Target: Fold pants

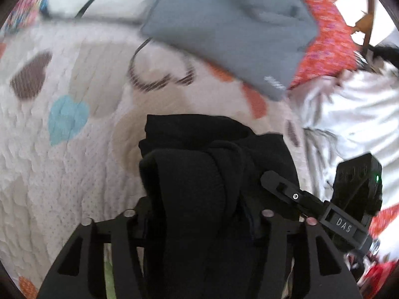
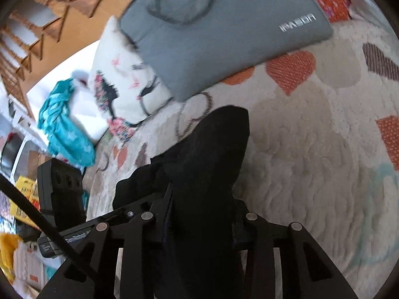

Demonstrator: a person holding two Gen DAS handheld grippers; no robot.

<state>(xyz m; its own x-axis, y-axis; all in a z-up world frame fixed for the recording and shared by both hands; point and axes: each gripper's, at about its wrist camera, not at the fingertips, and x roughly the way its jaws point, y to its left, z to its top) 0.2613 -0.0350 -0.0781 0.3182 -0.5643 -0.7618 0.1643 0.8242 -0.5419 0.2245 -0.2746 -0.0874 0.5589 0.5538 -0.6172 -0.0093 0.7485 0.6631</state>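
Observation:
The black pants (image 1: 199, 164) hang bunched between my left gripper's (image 1: 199, 214) jaws, which are shut on the cloth above the bed. The fabric hides the fingertips. In the right wrist view the same black pants (image 2: 209, 159) are clamped in my right gripper (image 2: 199, 214), with one end sticking forward over the quilt. The right gripper's finger (image 1: 286, 189) shows in the left wrist view, beside the bundle and touching it. Both grippers hold the pants close together.
A white quilt with coloured hearts (image 1: 74, 129) (image 2: 311, 149) covers the bed. A grey cushion (image 1: 229, 25) (image 2: 224, 37) lies at the far side, with a patterned pillow (image 2: 124, 79), an orange cloth (image 1: 329, 37) and white bedding (image 1: 354, 104) nearby.

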